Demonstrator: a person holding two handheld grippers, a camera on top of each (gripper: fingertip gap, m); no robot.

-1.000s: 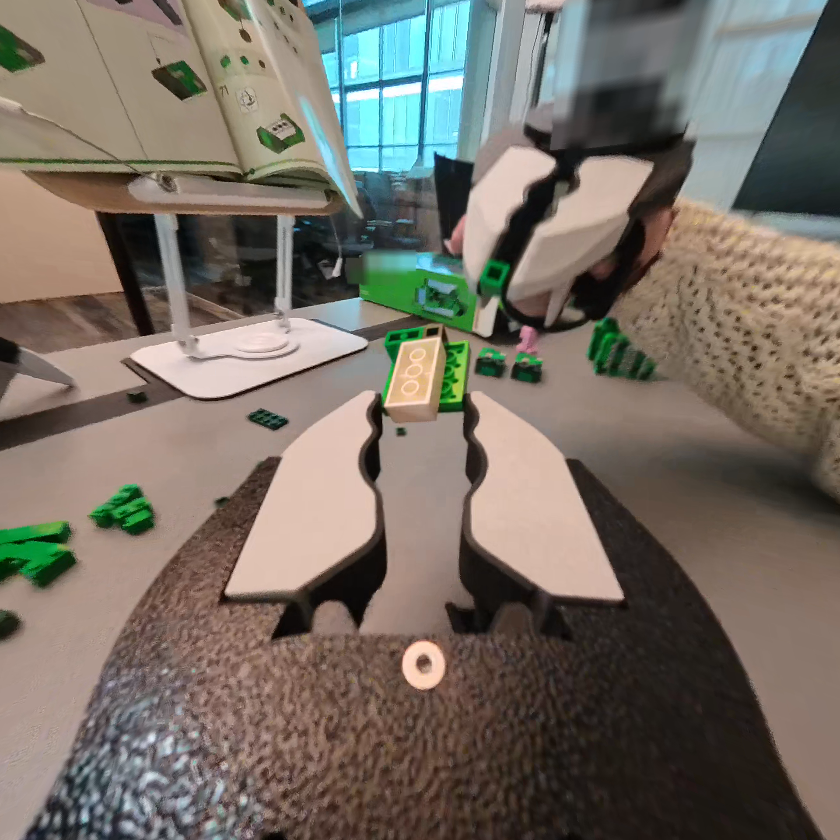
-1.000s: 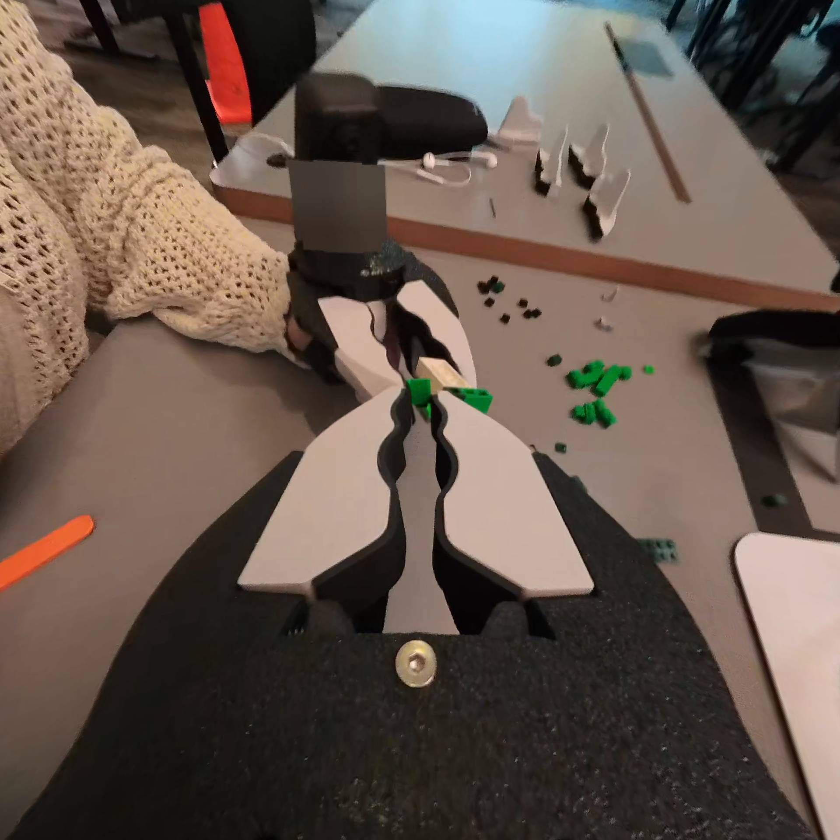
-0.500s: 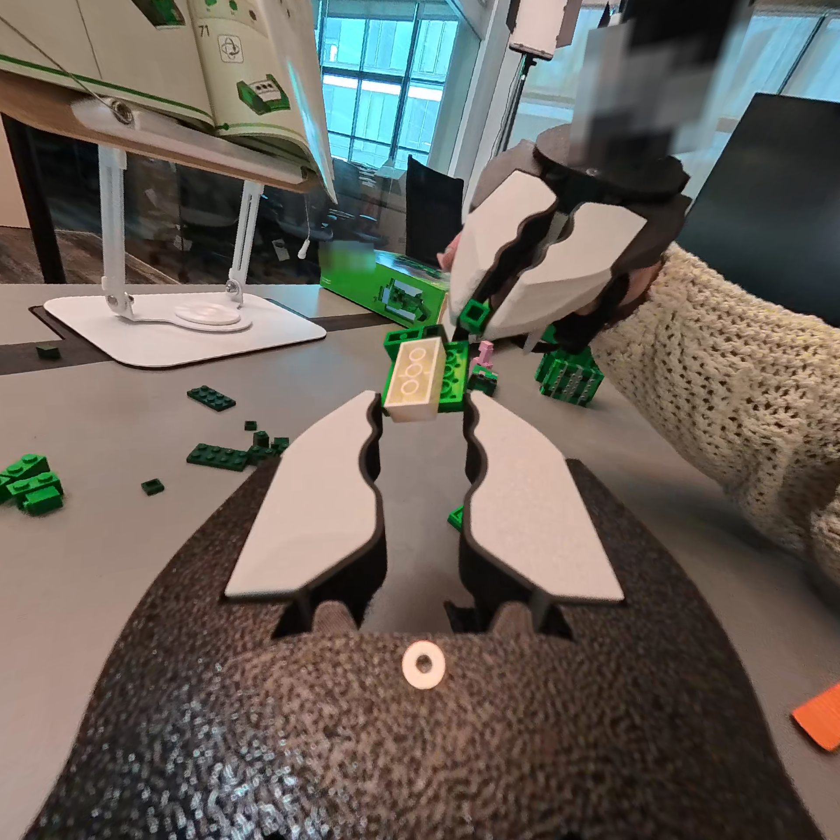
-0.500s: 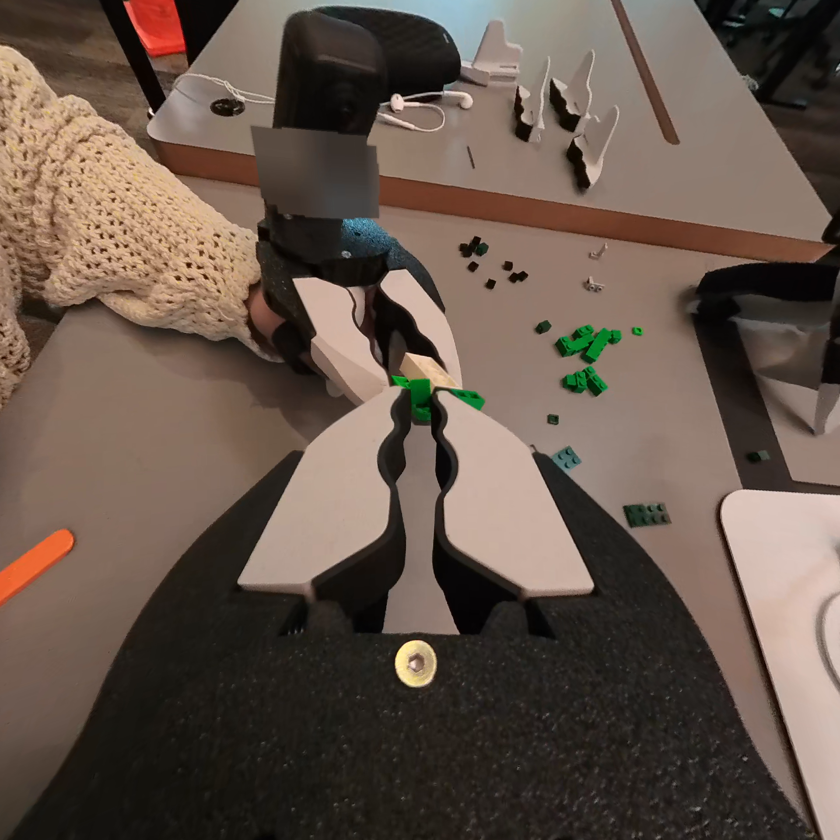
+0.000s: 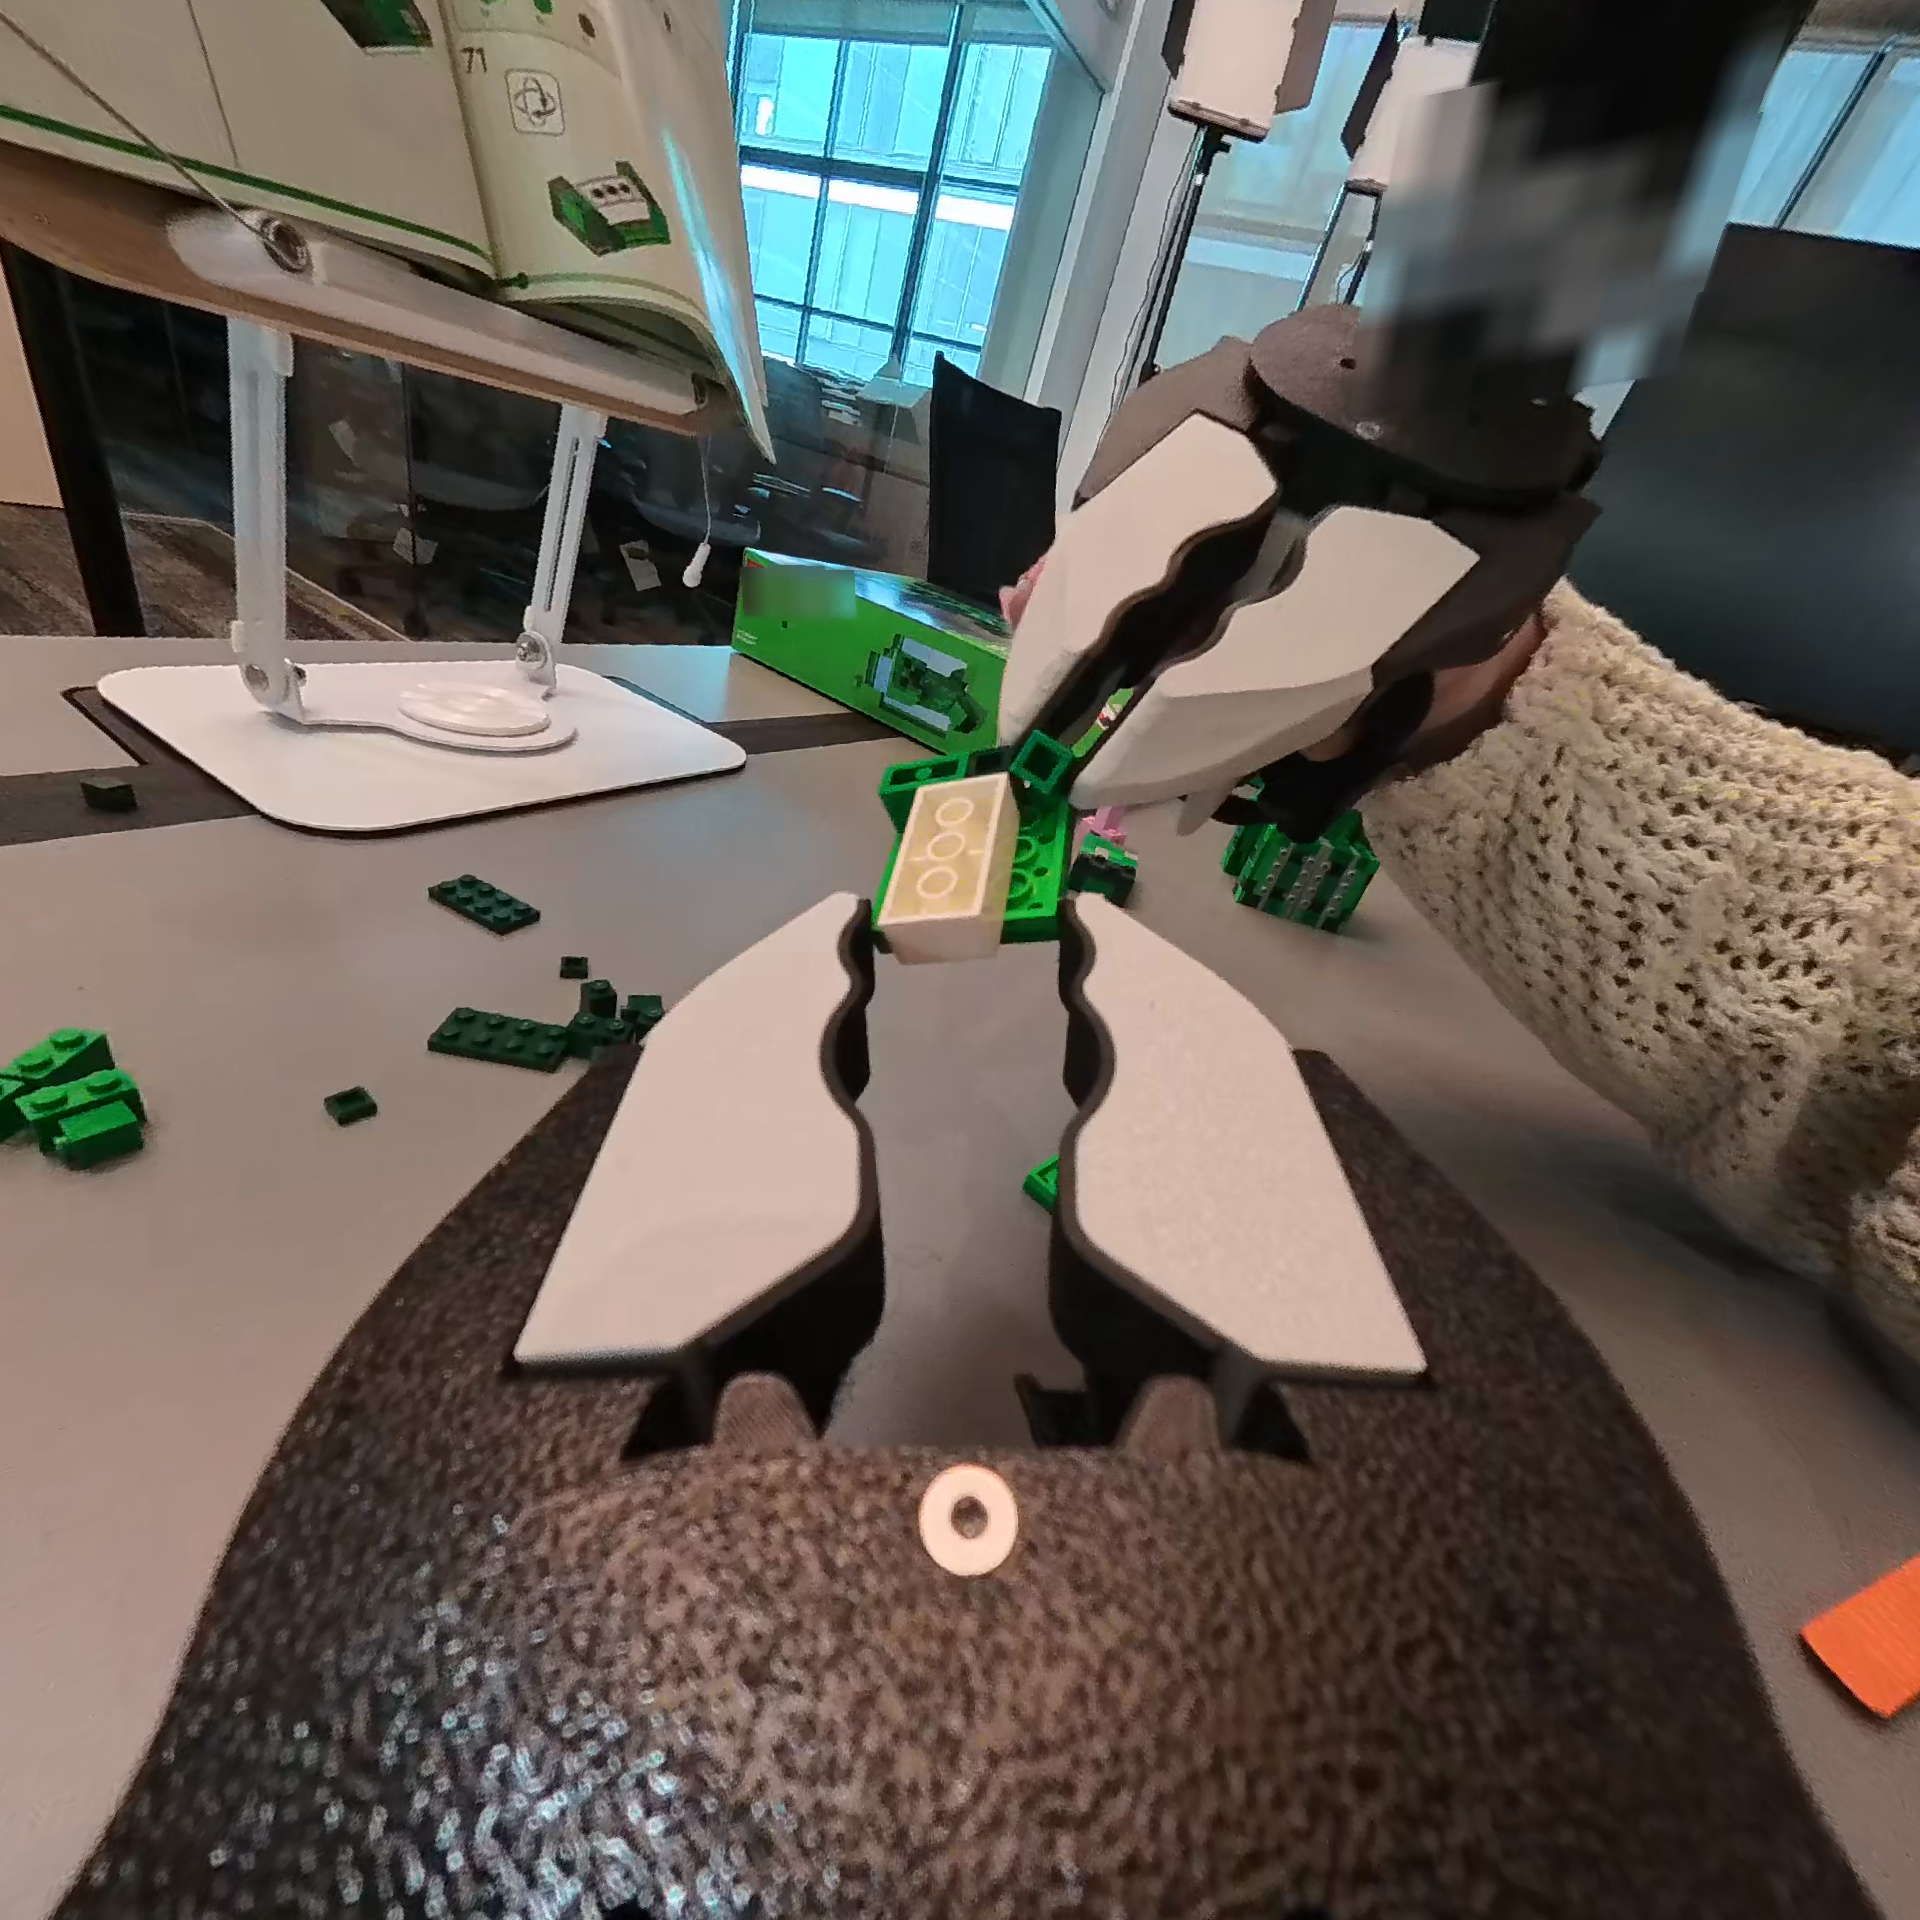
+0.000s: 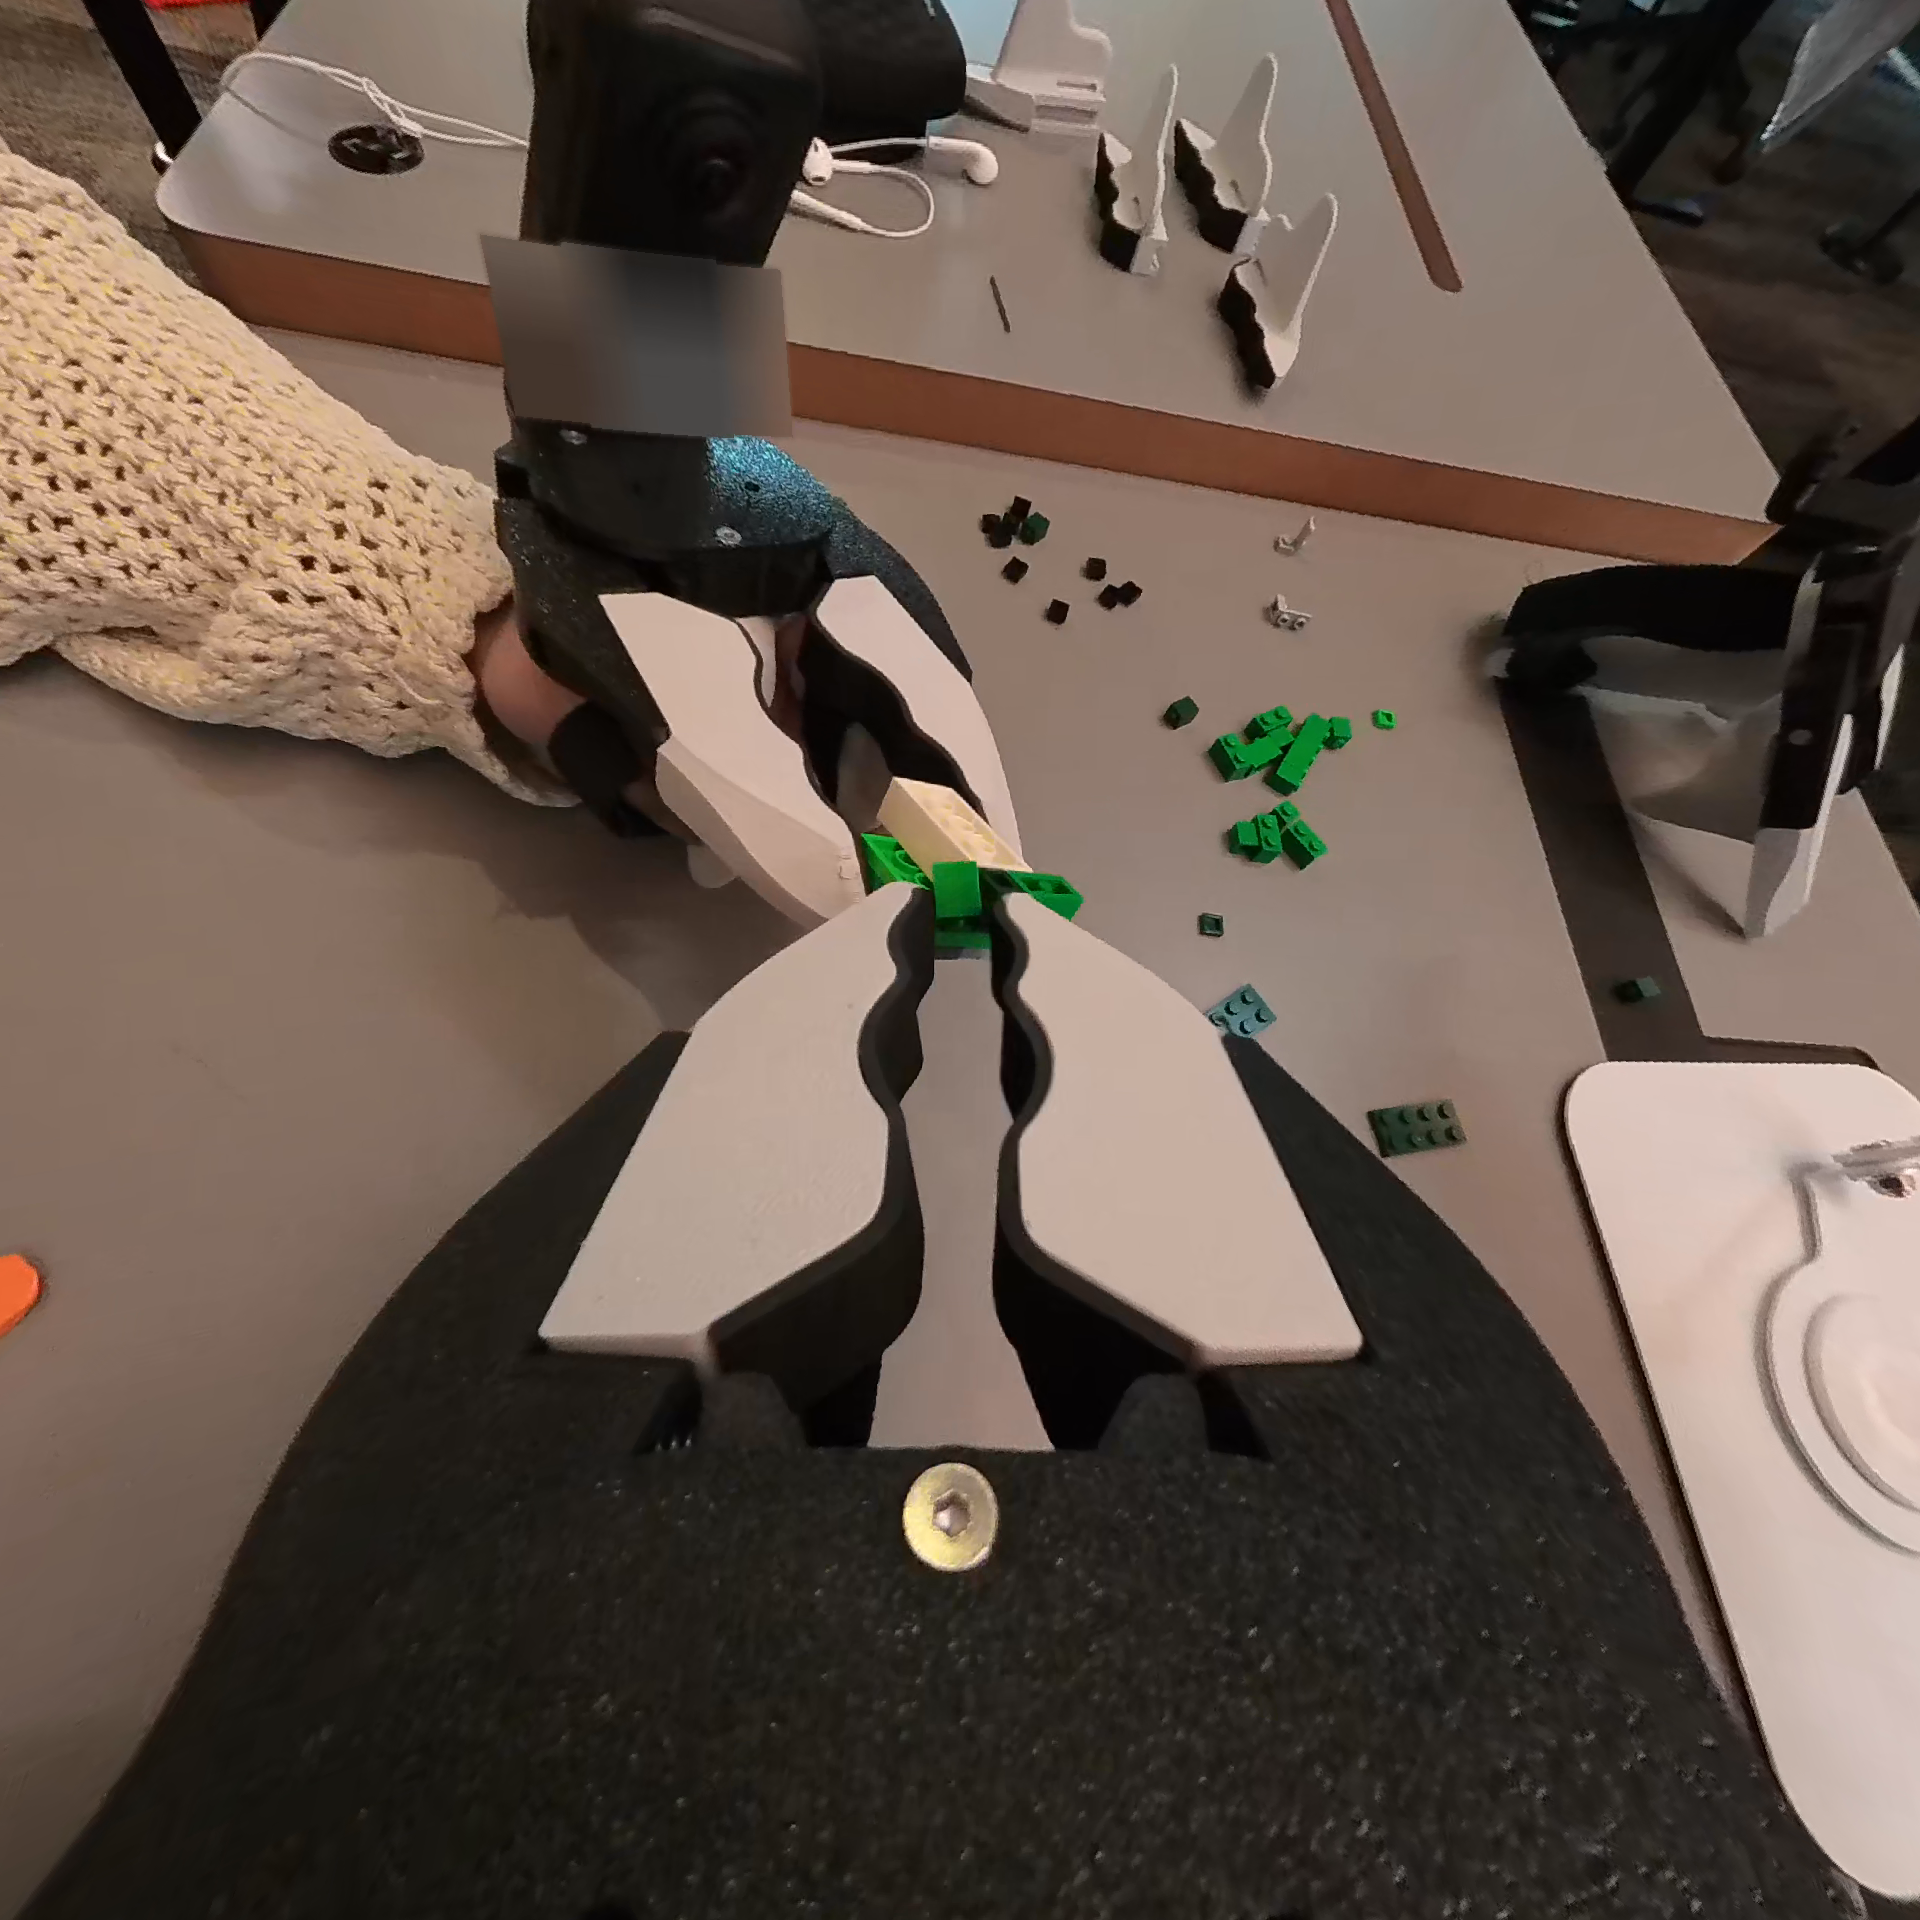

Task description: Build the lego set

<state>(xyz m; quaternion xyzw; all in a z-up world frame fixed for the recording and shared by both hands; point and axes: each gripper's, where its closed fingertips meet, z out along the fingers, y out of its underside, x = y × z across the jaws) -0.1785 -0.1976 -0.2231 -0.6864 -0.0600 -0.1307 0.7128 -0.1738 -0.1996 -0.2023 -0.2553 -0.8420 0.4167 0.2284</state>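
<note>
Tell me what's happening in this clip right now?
A person in a cream knit sleeve is building a lego set with two handheld grippers. The left gripper holds a small green-and-cream assembly in the air, bottom side toward its camera. The right gripper pinches a small green brick and has it against the assembly's far end; whether it is seated is unclear. Loose green pieces lie scattered on the grey table, and an instruction booklet sits open on a stand.
</note>
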